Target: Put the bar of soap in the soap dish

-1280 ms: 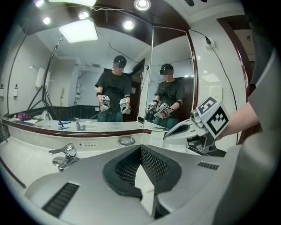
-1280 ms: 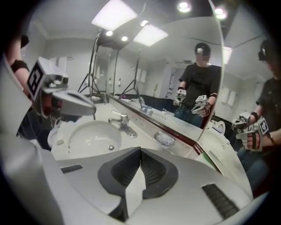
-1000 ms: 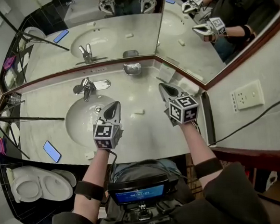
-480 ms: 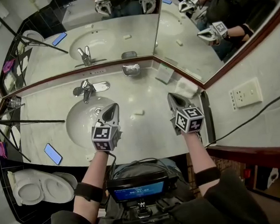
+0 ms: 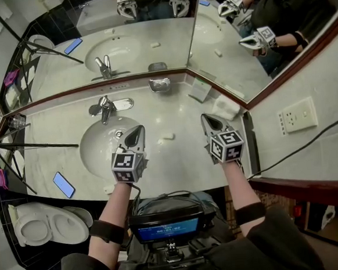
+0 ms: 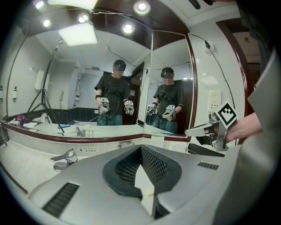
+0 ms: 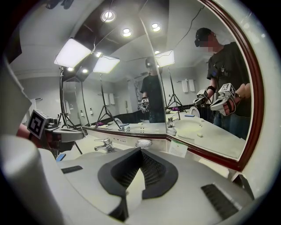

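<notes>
Two grippers and one small bar of soap [image 5: 168, 135] are on show over a pale marble counter [image 5: 183, 165]. The soap is a whitish oblong lying flat on the counter just right of the basin [image 5: 100, 145], not in the soap dish [image 5: 160, 84]. The dish is a shiny metal tray at the soap's 12 o'clock, well apart from it, against the foot of the mirror. The soap looks light and rigid. It is probably slick if damp, and it sits so low that the pads would need to come down close to the stone. The sound hold seems to be across its narrow width, on the two long edges, with modest pressure so it does not squirt out. The left gripper [image 5: 138, 128] is at the soap's 9 o'clock with its jaws pressed together on nothing. The right gripper [image 5: 205, 118] is at about 2 o'clock, also closed and empty. Both forearms reach in from the counter's near edge, and both grippers point toward the mirror with their noses dipped a little.
</notes>
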`<act>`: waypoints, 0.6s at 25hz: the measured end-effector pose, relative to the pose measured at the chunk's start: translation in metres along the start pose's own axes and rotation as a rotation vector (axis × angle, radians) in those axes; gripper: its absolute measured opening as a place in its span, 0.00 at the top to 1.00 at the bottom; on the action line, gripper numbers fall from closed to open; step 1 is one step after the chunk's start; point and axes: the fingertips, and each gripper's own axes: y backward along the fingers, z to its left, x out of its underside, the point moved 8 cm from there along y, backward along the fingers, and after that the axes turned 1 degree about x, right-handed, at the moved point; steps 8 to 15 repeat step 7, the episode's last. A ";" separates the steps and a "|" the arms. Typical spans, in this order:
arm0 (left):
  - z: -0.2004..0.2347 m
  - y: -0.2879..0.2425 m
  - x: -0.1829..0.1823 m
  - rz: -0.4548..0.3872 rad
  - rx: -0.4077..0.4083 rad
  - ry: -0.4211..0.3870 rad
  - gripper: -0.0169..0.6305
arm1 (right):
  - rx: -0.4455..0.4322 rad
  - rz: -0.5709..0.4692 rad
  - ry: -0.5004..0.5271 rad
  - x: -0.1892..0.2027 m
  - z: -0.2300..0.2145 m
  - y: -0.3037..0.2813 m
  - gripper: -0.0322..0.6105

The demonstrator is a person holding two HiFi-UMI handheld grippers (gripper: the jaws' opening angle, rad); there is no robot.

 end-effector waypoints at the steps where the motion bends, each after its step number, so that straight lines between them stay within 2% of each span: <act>1: 0.000 0.000 0.000 0.001 0.000 0.001 0.97 | -0.001 0.003 0.003 0.001 0.000 -0.001 0.93; 15: 0.002 0.001 -0.001 0.004 -0.001 0.001 0.97 | -0.003 0.015 0.010 0.001 0.001 -0.002 0.93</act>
